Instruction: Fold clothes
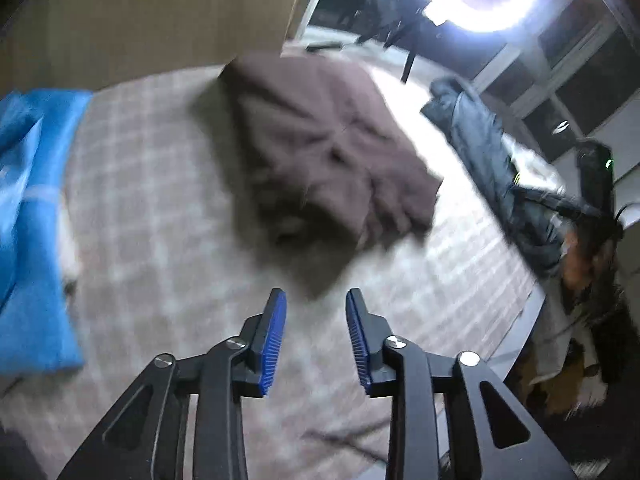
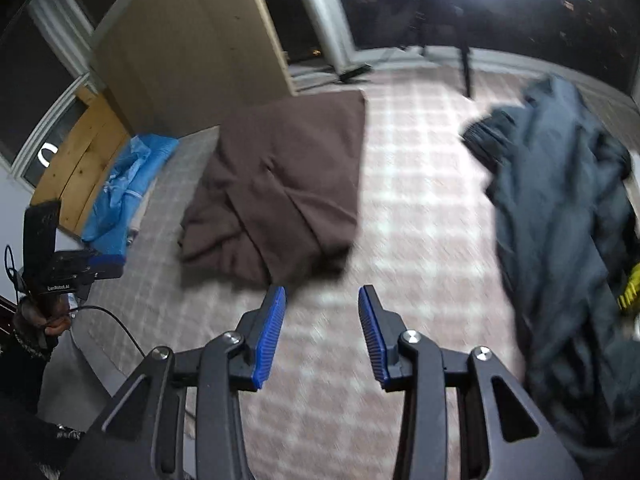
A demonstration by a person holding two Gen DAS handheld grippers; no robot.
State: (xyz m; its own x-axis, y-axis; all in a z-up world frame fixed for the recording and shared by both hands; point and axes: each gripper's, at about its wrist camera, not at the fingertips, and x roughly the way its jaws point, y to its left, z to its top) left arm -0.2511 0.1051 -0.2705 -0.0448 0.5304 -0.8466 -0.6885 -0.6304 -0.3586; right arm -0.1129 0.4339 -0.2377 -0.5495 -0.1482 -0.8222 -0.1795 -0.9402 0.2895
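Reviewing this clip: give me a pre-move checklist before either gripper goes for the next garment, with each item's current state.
1. Left gripper jaws open and holding nothing: ok.
2. Right gripper jaws open and holding nothing: ok.
3. Brown garment folded and lying flat on the plaid surface: ok; it looks like a compact fold.
4. Dark grey garment folded: not ok, it lies crumpled in a heap.
5. Bare plaid surface between the two garments for spreading the next one: ok.
6. A clean edge or collar to grab on the dark grey garment: cannot tell, both views are motion-blurred.
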